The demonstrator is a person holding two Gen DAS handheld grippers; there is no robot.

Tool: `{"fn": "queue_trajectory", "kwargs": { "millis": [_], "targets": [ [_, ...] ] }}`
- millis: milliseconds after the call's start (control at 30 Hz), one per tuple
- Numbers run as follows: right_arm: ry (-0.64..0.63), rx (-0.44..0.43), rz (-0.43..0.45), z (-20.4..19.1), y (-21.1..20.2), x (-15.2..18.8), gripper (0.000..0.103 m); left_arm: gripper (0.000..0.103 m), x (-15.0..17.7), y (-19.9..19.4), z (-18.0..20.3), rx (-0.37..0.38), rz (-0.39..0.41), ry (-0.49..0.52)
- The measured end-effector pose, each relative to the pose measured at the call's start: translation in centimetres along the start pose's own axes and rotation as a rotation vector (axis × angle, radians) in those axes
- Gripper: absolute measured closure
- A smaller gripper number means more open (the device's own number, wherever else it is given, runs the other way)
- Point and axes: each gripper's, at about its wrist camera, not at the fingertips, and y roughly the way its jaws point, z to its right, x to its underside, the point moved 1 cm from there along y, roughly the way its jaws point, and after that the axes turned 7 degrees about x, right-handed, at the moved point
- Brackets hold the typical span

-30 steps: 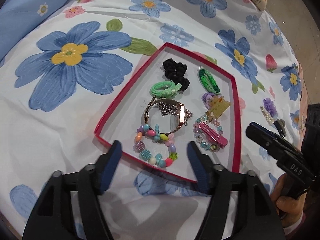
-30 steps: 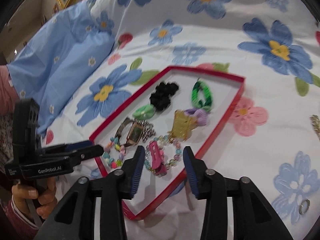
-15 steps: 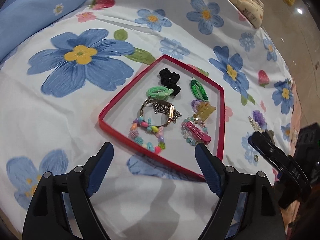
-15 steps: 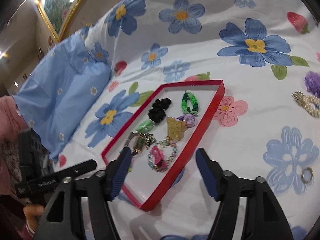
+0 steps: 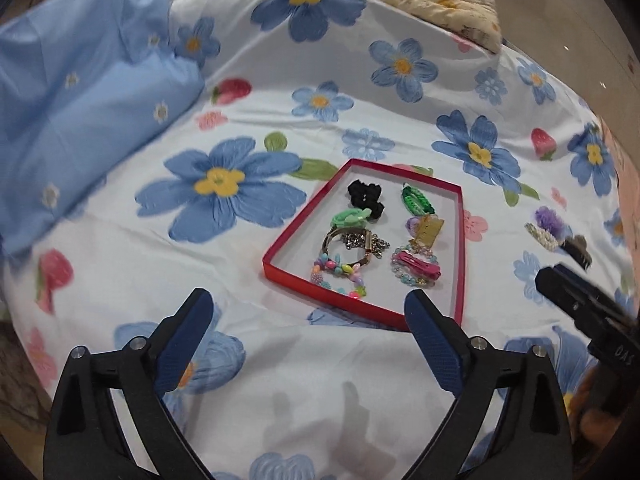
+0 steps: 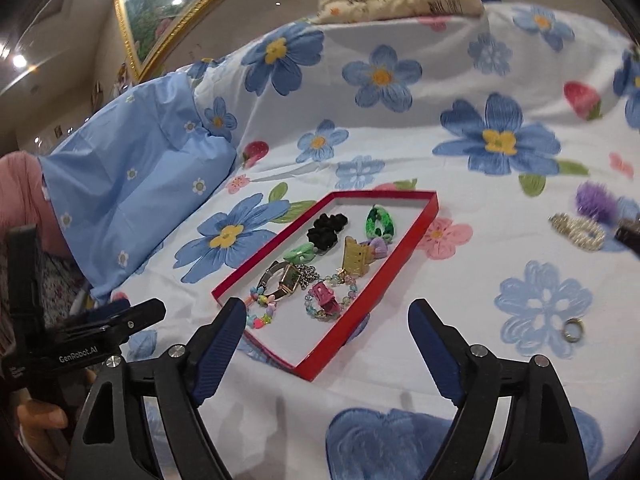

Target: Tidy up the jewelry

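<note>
Clearly the loose pieces all lie to the right of the shallow red cardboard tray [image 6: 404,242]: a pearl-studded hair clip [image 6: 578,232], a fluffy purple hair tie [image 6: 598,200] just beyond it, and a small metal ring [image 6: 573,330] nearer. The right gripper [image 6: 326,344], spread wide and empty, is judged the nearer hand. The clip's long axis runs roughly left to right. The left gripper [image 5: 306,328], equally wide and empty, faces the tray.
</note>
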Motion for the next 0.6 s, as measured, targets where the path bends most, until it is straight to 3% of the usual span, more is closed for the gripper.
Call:
{"fn": "queue_trajectory", "kwargs": {
  "millis": [133,233,400,600],
  "targets": [
    [-0.089,0.034,0.033,-1.0,-2.1,-1.0,0.012,0.001,-0.5,-1.5,0.6,0.015,0.024,0.026],
    [-0.133,0.057,0.072,-1.5,-3.6,-2.3,0.000,0.000,-1.0,-2.4,0.9,0.017,0.049,0.039],
    [-0.120,0.073,0.112,-1.0,-4.2,-2.2,0.000,0.000,0.0,-1.8,1.1,-0.017,0.061,0.055],
    [-0.055,0.101,0.053,0.1,-1.8,1.0,0.000,0.000,2.4,-0.1,1.4,-0.055,0.033,0.058]
  ]
}}
